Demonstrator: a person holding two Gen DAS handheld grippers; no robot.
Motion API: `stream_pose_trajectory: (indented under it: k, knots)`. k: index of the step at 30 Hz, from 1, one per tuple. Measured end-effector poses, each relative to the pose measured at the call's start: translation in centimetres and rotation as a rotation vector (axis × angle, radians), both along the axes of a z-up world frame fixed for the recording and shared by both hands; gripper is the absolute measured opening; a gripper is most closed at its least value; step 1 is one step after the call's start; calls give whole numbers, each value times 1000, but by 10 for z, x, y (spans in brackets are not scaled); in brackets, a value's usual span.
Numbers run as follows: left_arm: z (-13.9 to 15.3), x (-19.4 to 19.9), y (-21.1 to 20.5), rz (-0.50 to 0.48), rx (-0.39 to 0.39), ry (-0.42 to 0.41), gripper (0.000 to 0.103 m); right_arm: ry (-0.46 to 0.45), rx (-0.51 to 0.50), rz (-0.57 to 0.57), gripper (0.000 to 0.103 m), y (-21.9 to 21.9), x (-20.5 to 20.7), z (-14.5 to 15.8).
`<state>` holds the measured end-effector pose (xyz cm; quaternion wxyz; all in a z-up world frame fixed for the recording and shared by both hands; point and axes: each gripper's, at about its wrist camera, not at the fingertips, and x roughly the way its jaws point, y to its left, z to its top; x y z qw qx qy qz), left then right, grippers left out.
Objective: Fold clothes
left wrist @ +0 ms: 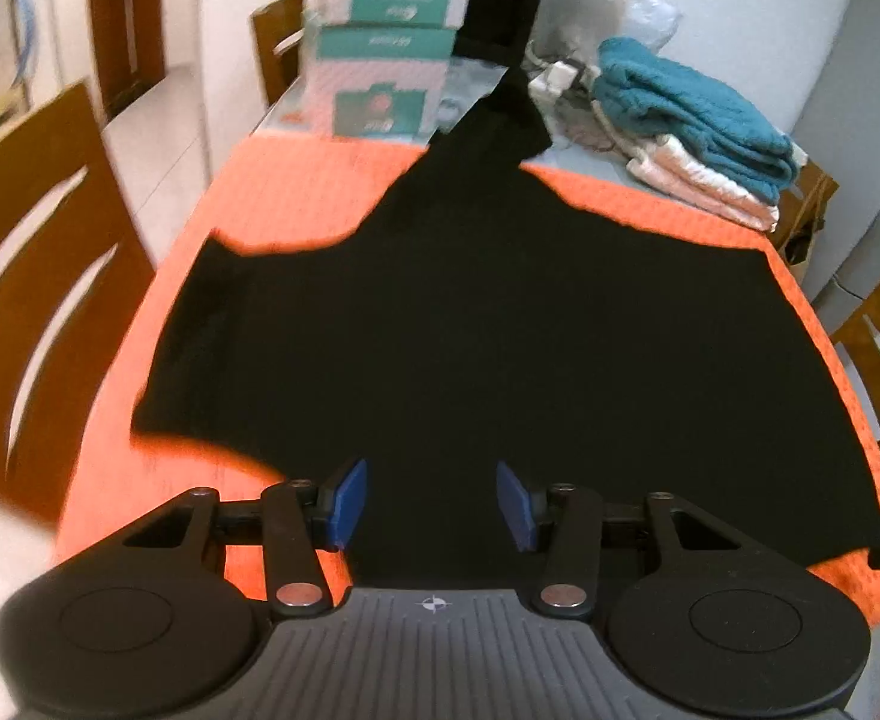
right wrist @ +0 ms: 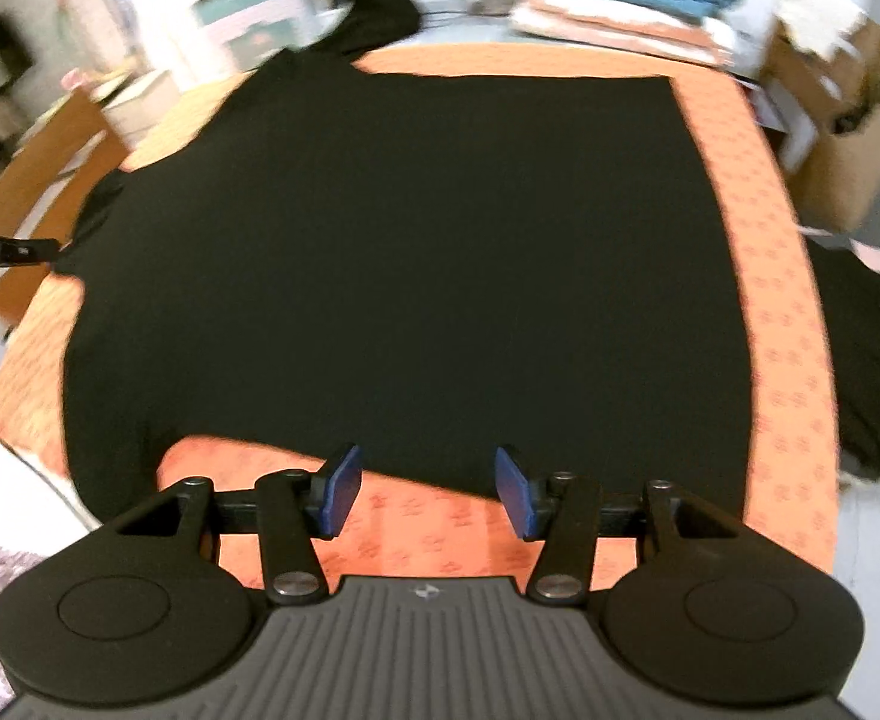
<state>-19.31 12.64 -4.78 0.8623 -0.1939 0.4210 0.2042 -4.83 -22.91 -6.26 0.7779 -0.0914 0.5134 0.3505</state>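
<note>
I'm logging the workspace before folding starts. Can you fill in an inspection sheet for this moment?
Surface: table under an orange patterned cloth, mostly covered.
Job's things: black T-shirt spread flat, one sleeve toward the boxes; no fold visible yet.
Clutter: stack of folded clothes, teal on top, at the far edge; teal-and-white boxes; a black box beside them.
Grippers: left gripper open over the shirt's near part, nothing between the jaws; right gripper open over the shirt's near hem, empty.
Cables: a thin line on the floor at the right wrist view's left edge, too blurred to identify.
Surroundings: wooden chairs beside the table; cardboard box on the right.
</note>
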Motion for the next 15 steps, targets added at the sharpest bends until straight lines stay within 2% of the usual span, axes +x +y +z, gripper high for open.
stream_pose_trajectory:
  k: [3, 11, 15]
  knots:
    - [-7, -22, -24, 43, -9, 19, 51, 15, 26, 99, 56, 10, -9, -2]
    - [-32, -72, -89, 110, -71, -8, 51, 63, 55, 401, 55, 60, -48, -21]
    - [-52, -90, -111, 158, -120, -37, 51, 95, 75, 510, 50, 87, -63, -30]
